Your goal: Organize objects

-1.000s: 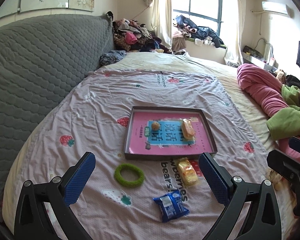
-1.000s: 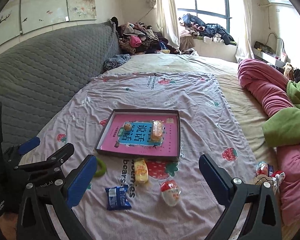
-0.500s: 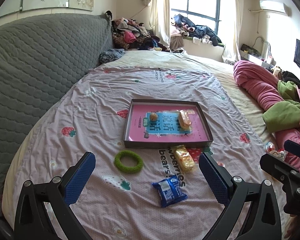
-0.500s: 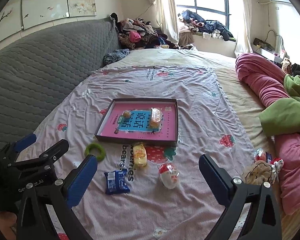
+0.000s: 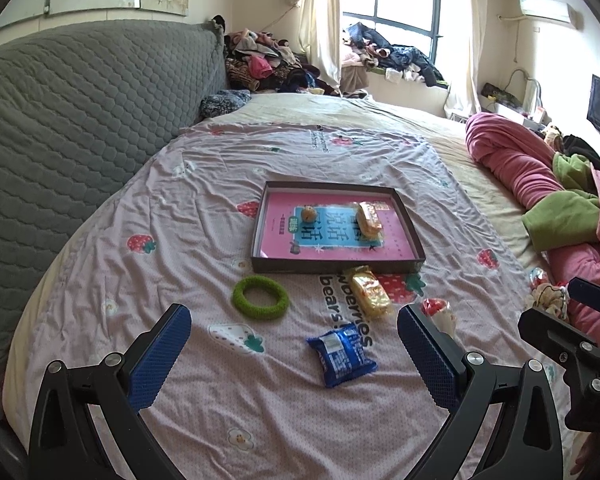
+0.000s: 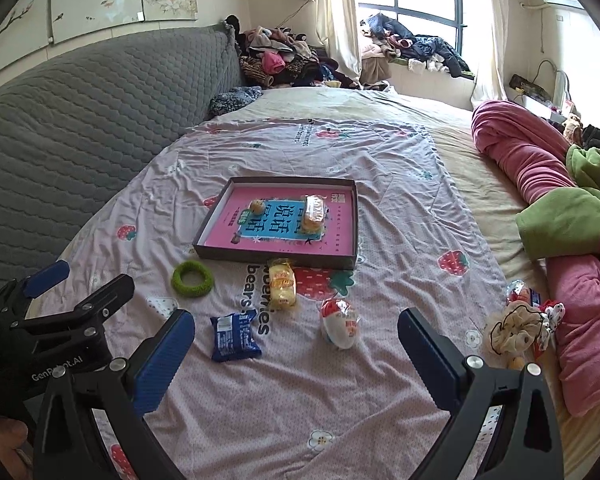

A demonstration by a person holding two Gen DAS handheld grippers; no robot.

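Note:
A dark shallow box point(image 5: 336, 267) point(image 6: 276, 255) with a pink book inside lies on the bed sheet. In it are a small round bun point(image 5: 309, 213) and a wrapped cake point(image 5: 370, 220). In front lie a green ring point(image 5: 261, 297) point(image 6: 193, 279), a yellow snack pack point(image 5: 370, 292) point(image 6: 283, 283), a blue snack pack point(image 5: 342, 355) point(image 6: 233, 336) and a red-white egg-shaped pack point(image 6: 339, 322) point(image 5: 440, 314). My left gripper point(image 5: 294, 354) is open and empty above the sheet. My right gripper point(image 6: 296, 354) is open and empty.
A grey quilted headboard point(image 5: 80, 120) runs along the left. Pink and green bedding point(image 6: 560, 208) is piled on the right, with a small plush toy and wrappers point(image 6: 518, 330) beside it. Clothes are heaped at the far end under the window point(image 5: 404, 8).
Both grippers have drawn back from the box, so the objects look farther away and the egg-shaped pack has come into the left wrist view. Nothing on the bed has moved.

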